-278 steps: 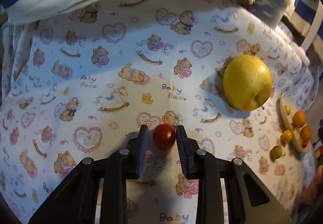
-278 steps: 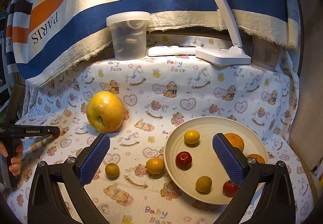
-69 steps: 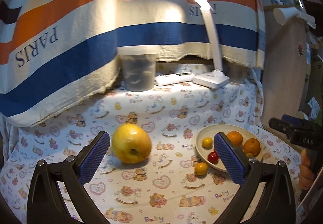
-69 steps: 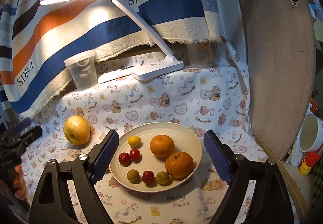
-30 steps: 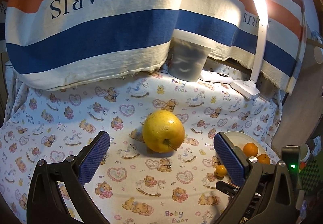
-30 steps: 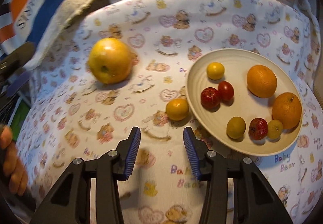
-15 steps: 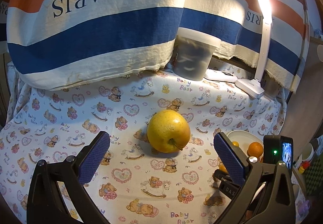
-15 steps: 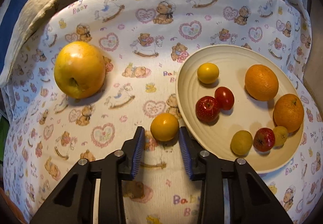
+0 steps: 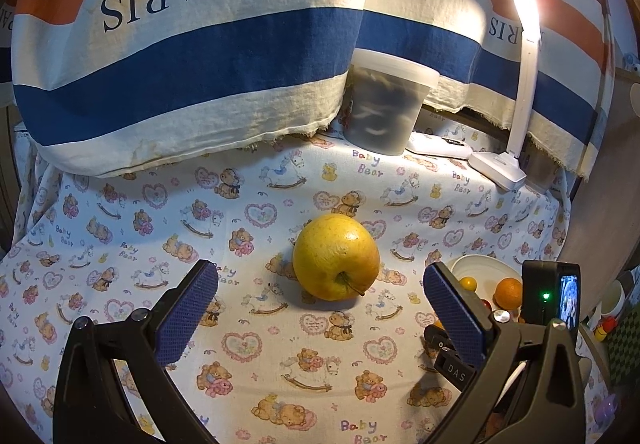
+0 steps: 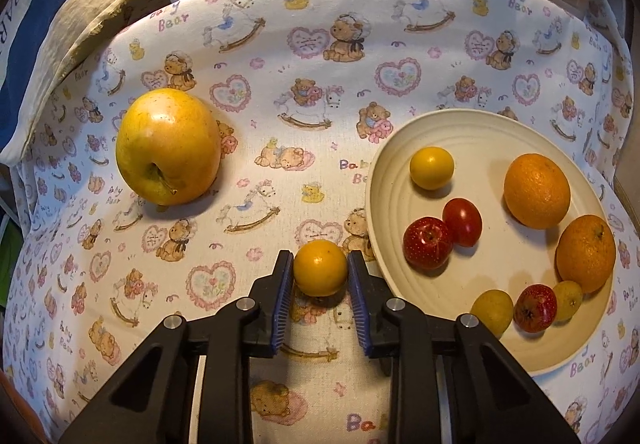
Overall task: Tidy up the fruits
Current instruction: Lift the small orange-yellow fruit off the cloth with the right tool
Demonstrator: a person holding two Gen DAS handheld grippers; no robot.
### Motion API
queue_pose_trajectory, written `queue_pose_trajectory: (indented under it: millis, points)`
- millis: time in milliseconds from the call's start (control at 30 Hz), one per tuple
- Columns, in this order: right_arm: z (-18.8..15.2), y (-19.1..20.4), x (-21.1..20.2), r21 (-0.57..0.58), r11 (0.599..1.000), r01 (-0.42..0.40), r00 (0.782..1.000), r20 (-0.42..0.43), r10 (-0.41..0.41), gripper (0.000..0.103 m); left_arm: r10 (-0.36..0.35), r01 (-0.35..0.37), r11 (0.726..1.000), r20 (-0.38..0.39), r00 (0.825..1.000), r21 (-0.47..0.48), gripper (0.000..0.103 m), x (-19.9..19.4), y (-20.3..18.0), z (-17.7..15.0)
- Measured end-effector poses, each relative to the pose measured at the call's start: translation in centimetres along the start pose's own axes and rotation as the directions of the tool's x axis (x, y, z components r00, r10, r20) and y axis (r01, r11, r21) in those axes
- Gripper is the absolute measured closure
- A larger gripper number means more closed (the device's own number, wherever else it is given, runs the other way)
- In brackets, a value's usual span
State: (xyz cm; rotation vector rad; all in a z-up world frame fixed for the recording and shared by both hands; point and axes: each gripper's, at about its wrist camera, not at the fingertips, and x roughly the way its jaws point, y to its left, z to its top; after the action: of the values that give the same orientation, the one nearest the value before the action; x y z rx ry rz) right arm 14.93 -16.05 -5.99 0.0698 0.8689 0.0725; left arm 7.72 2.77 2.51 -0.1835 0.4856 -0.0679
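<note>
Left to right across the cloth-covered worktop (image 10: 280,92). The large yellow apple (image 10: 168,146) lies alone at the left, stem toward the camera; in the left wrist view the left gripper (image 9: 320,308) hangs short of this apple (image 9: 336,257), its fingers (image 9: 188,308) spread wide and holding nothing. At centre, the small orange-yellow fruit (image 10: 320,267) sits on the cloth just beside the plate's rim, and the right gripper (image 10: 320,284) has its blue fingers (image 10: 282,296) closing on it from either side; the pads appear to touch the fruit's flanks. To the right, the cream plate (image 10: 400,172) already carries a small yellow fruit (image 10: 431,168), two red fruits near its middle, two oranges (image 10: 537,190) at its far side, and three more small fruits along its near edge.

Step in hand, as judged: securing the stray fruit for transfer to the plate. Good practice is to grip at the fruit's widest girth with light pressure, since a round, smooth fruit may squirt out of flat pads; lift straight up to clear the rim; then set down on a bare patch of the plate, away from the red fruits, to avoid knocking them.
</note>
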Motion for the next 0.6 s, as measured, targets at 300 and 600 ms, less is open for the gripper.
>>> queue_pose_trajectory:
  millis: [300, 600]
  points:
    - [-0.1, 0.2, -1.1, -0.035, 0.999, -0.03, 0.997, 0.076, 0.033, 0.075, 0.006, -0.006, 0.999, -0.014, 1.0, 0.038, 0.001, 0.6, -0.4, -0.2]
    - [0.9, -1.3, -4.7, -0.031, 0.999, -0.009, 0.973, 0.231, 0.016, 0.075, -0.016, 0.013, 1.0, -0.187, 0.982, -0.013, 0.001, 4.4, -1.1, 1.9]
